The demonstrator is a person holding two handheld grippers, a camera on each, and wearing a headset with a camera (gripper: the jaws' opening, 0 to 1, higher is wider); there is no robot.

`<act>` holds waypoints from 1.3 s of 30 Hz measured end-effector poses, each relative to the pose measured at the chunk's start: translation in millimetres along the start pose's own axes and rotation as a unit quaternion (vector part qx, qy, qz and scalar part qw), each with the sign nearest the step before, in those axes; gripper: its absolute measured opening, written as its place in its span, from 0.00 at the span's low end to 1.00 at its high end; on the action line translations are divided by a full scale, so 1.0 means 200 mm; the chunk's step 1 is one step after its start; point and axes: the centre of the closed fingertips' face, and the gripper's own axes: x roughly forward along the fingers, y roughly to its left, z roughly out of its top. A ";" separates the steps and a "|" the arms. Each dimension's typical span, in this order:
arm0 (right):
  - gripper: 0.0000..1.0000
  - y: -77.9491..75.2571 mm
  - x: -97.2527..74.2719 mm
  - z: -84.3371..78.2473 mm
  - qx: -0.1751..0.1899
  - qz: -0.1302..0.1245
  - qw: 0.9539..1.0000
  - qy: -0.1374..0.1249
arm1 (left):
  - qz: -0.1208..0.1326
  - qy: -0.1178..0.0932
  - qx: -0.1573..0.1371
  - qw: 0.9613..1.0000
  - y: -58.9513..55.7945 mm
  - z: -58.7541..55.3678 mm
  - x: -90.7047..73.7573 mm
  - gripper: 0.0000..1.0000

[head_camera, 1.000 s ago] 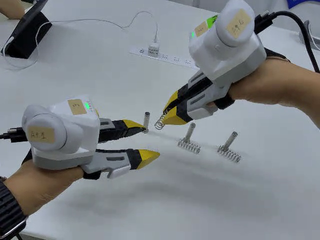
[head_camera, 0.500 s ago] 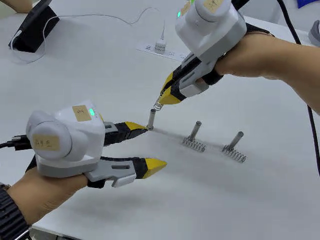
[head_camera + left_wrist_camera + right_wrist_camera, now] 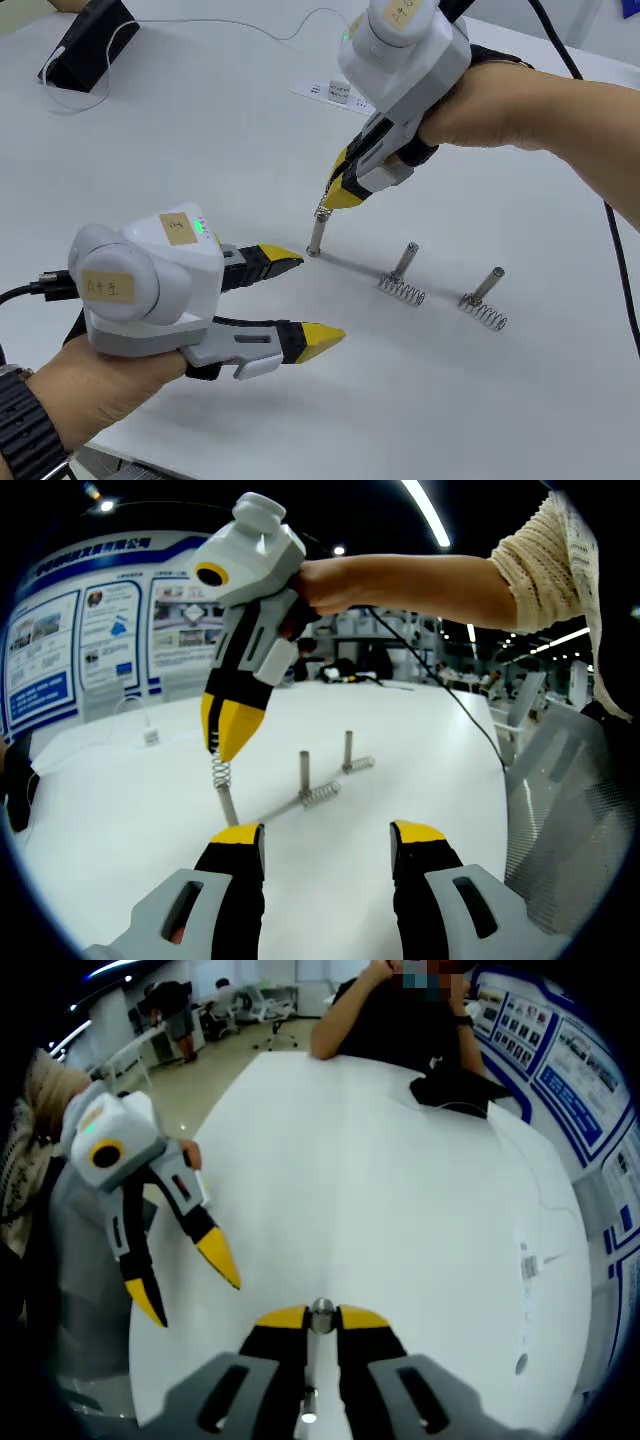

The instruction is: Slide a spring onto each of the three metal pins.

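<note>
Right gripper has carried the spring from beside the first pin to directly over it. A second ago the coil hung level with the pin's side; now its lower end meets the pin's top, just above centre in the head view. Its jaws are clamped on the coil's upper end, and the rest hangs free below the yellow tips. Left gripper view agrees: coil stacked on the pin's top, upper left of centre, not down the shaft. Right gripper view: tips closed together at bottom centre, with a round metal end between them.

Left gripper is in the lower left of the head view, jaws apart, holding nothing. Upper tip is close to the first pin's base; can't tell if it touches.

Second pin and third pin stand right of centre on the white table. Each has a coil lying flat at its foot: second spring, third spring.

Power strip sits at top centre, partly behind the right gripper. Black device with a cable is in the upper left corner.
</note>
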 end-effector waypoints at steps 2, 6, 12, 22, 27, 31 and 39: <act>0.12 0.00 0.01 0.00 0.002 0.002 1.000 0.002 | -0.001 0.001 0.000 1.000 0.00 0.00 0.00 0.51; 0.12 -0.02 0.04 -0.01 0.002 0.005 1.000 0.010 | -0.001 0.002 -0.001 1.000 0.00 -0.01 0.00 0.51; 0.12 -0.03 0.10 -0.03 0.006 0.007 1.000 0.022 | -0.003 0.003 -0.001 1.000 0.01 -0.01 0.00 0.51; 0.12 -0.01 0.20 -0.08 0.020 0.011 0.999 0.035 | -0.002 0.007 -0.006 1.000 0.02 -0.03 -0.01 0.51; 0.12 0.00 0.23 -0.09 0.024 0.012 0.999 0.038 | 0.000 0.007 -0.009 1.000 0.02 -0.04 -0.02 0.51; 0.12 0.01 0.25 -0.10 0.024 0.014 0.999 0.041 | 0.000 0.008 -0.010 1.000 0.02 -0.05 -0.01 0.51; 0.16 0.02 0.26 -0.11 0.025 0.014 0.999 0.037 | -0.003 0.007 -0.014 1.000 0.02 -0.04 -0.01 0.51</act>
